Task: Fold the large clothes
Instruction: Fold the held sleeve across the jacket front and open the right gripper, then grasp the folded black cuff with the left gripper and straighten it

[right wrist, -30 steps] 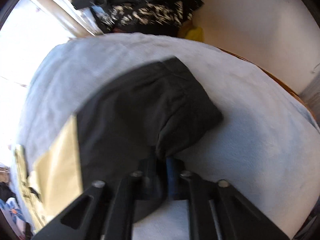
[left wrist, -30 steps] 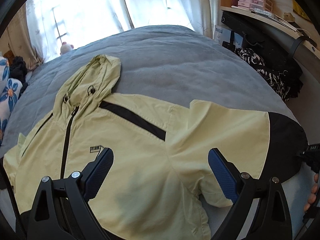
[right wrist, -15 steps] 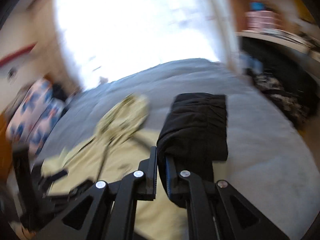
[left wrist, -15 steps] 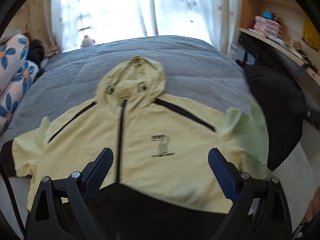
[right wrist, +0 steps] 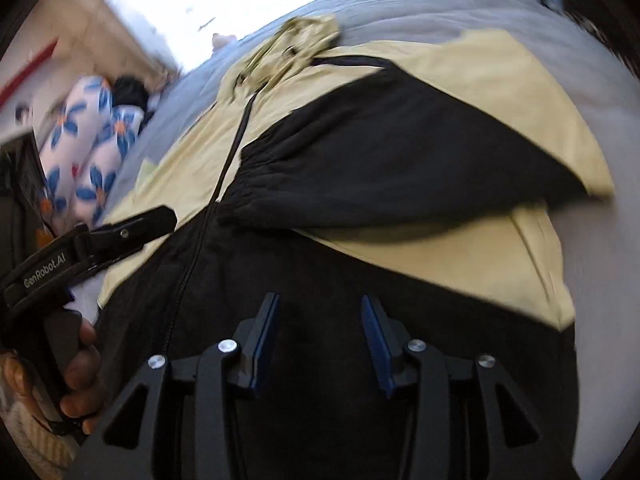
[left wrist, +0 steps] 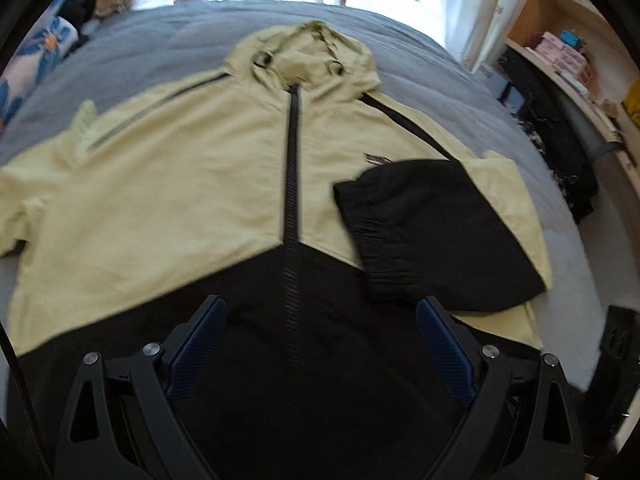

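While the jacket (left wrist: 168,184) lies face up on the grey bed (left wrist: 420,68), hood (left wrist: 312,52) towards the window and black hem nearest the person, one sleeve (left wrist: 432,236) is already folded in across its chest, the black cuff resting just beside the zip (left wrist: 292,184). The other sleeve (left wrist: 24,200) is spread out to the opposite side, not yet folded. The long axis of the garment runs along the zip, straight away from both tools, so hood and hem are the far and near ends.

The right claw (right wrist: 318,332) hangs over the black lower panel, just below the folded sleeve; its jaws have just been opening and now stand apart with nothing between them, the cuff lying free on the jacket. The left claw (left wrist: 320,344) also stands wide apart and empty, over the hem, with the zip running up between its pads (left wrist: 196,340). In the right wrist view the left hand (right wrist: 80,368) grips its tool at the side of the spread sleeve.

My reading is that the unfolded sleeve comes next, and the left claw is the nearer one to it: the sleeve lies off to its outer side, so it would have to travel sideways along the hem edge before closing on cloth.
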